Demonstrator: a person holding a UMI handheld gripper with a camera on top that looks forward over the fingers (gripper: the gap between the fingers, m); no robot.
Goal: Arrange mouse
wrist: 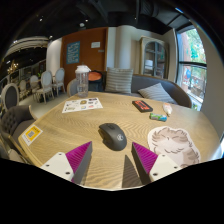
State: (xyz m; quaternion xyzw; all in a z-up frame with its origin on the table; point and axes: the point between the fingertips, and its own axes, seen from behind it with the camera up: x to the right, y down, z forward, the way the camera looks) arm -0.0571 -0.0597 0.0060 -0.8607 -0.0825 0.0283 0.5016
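Observation:
A dark grey computer mouse point(112, 135) lies on the round wooden table point(95, 118), just ahead of my fingers and slightly between their tips. My gripper point(112, 158) is open, with the magenta pads point(78, 155) on either side and a wide gap between them. The fingers hold nothing. A round fur-patterned mat point(177, 143) lies on the table to the right of the mouse, beside my right finger.
On the table are a printed sheet point(82, 104) at the far left, a yellow card point(32, 133) near the left edge, a dark red box point(143, 105), a teal box point(158, 117) and a white cup point(168, 108). Chairs point(45, 85) and a sofa point(130, 84) stand beyond.

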